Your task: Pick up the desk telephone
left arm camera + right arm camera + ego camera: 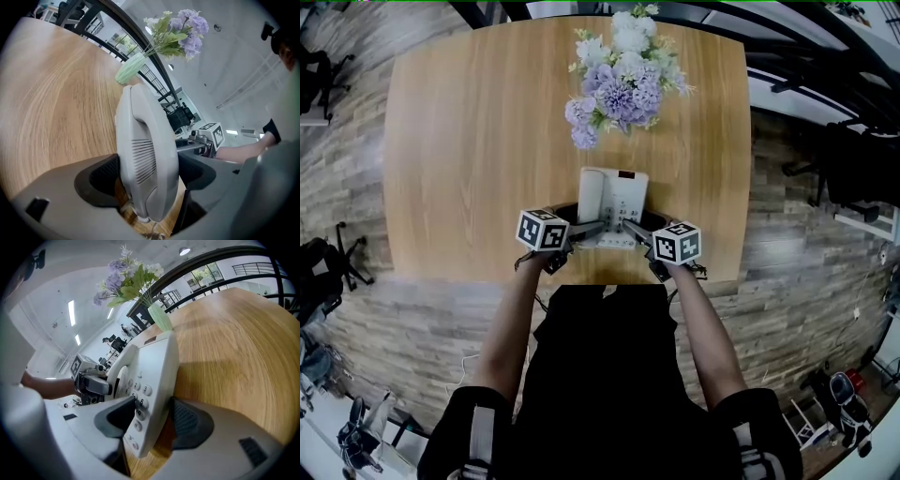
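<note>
Left tool: the left tool (147,171) is spread wide and straddles the handset (145,140). Its pads lie close on either side and do not seem to press.
Desk telephone: the desk telephone (614,202) sits flat on the bench (459,141), close to the near edge and about midway along it. The flowers (619,80) stand well beyond it toward the far edge.
Right tool: the right tool (152,416) is spread over the telephone's right side, one pad above the keypad (140,394) and the other outside the casing. A sliver of bench shows between that pad and the casing, so it looks ungripped.
Done: both tools are in place, one on each flank of the telephone.
Left: by the look of it, closing both tools on the body and raising it, since the telephone appears to rest on the bench.
Pointing: the display end faces the far edge and the flowers, and the lower end faces the near edge. The handset lies along the left side, with the keys to its right.
Long axis: it runs from near edge to far edge, roughly square to the near edge.
</note>
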The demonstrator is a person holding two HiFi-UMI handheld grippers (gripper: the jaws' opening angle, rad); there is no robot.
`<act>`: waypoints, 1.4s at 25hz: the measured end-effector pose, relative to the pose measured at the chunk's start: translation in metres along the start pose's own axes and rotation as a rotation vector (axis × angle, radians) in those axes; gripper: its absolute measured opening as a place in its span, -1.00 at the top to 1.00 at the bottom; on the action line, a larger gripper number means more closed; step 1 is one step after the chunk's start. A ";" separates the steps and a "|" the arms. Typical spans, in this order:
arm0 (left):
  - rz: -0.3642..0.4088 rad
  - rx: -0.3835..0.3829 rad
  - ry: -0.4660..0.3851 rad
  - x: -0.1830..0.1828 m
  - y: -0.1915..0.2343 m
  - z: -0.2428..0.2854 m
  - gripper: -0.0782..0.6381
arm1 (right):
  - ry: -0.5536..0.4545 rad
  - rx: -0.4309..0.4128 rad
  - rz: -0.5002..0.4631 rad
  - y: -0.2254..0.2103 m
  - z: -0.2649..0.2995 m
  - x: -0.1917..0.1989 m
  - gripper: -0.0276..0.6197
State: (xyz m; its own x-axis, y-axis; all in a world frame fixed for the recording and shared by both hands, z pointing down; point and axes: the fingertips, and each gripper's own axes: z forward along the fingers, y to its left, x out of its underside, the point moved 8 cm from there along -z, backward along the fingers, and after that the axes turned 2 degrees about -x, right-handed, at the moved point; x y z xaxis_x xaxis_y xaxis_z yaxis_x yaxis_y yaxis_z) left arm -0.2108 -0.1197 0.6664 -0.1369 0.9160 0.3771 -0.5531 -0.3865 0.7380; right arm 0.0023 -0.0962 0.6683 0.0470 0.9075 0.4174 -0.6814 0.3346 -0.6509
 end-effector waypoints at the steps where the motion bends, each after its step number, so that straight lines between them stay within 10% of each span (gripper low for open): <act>1: -0.002 -0.001 0.000 0.000 0.000 0.000 -0.29 | -0.003 -0.001 0.005 0.000 0.000 0.001 0.19; 35: 0.002 0.000 -0.042 -0.008 -0.011 -0.022 -0.28 | -0.048 0.048 0.020 0.023 -0.012 -0.008 0.22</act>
State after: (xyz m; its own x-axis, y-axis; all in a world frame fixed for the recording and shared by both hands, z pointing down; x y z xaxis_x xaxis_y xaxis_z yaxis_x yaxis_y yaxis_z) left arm -0.2213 -0.1202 0.6429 -0.1033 0.9099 0.4017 -0.5525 -0.3883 0.7376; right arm -0.0050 -0.0931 0.6427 -0.0014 0.9005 0.4349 -0.7164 0.3025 -0.6287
